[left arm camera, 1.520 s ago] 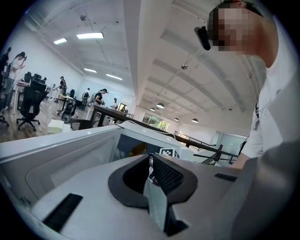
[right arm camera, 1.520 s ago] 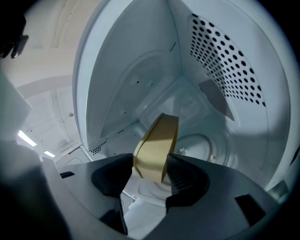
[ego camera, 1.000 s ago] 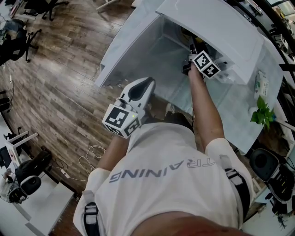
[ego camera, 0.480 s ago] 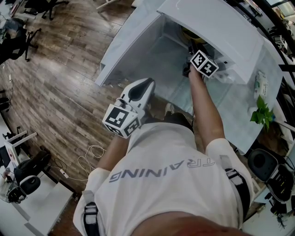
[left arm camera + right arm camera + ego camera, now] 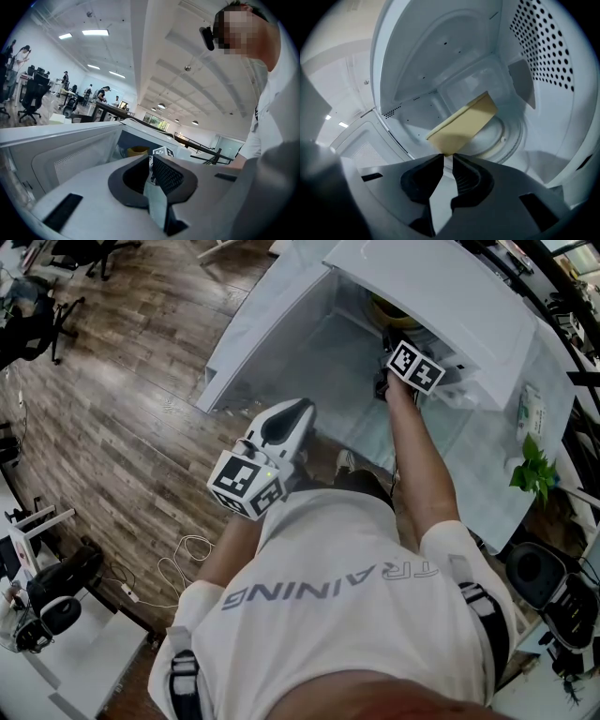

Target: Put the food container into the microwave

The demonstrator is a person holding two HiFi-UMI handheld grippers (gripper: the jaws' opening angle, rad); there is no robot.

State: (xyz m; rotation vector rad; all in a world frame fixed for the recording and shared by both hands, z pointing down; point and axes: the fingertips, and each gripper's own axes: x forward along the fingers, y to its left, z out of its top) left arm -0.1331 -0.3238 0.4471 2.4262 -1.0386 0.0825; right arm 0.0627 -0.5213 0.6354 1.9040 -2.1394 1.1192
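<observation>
The white microwave (image 5: 441, 296) stands with its door (image 5: 272, 324) swung open toward me. My right gripper (image 5: 446, 157) reaches into the cavity and is shut on the near corner of the yellow food container (image 5: 463, 123). The container hangs tilted over the glass turntable (image 5: 508, 136). In the head view only a yellow sliver of the food container (image 5: 387, 307) shows past the right gripper's marker cube (image 5: 415, 367). My left gripper (image 5: 300, 411) is held back by my torso, shut and holding nothing. Its own view shows the left gripper (image 5: 151, 168), the open cavity and the food container (image 5: 138, 151).
A small green plant (image 5: 532, 472) and a white packet (image 5: 531, 411) sit on the counter right of the microwave. Wooden floor (image 5: 112, 409) lies to the left, with office chairs (image 5: 37, 306) at the far left and a cable (image 5: 183, 554) near my feet.
The right gripper has edged slightly deeper into the microwave with the container. The left gripper has stayed where it was.
</observation>
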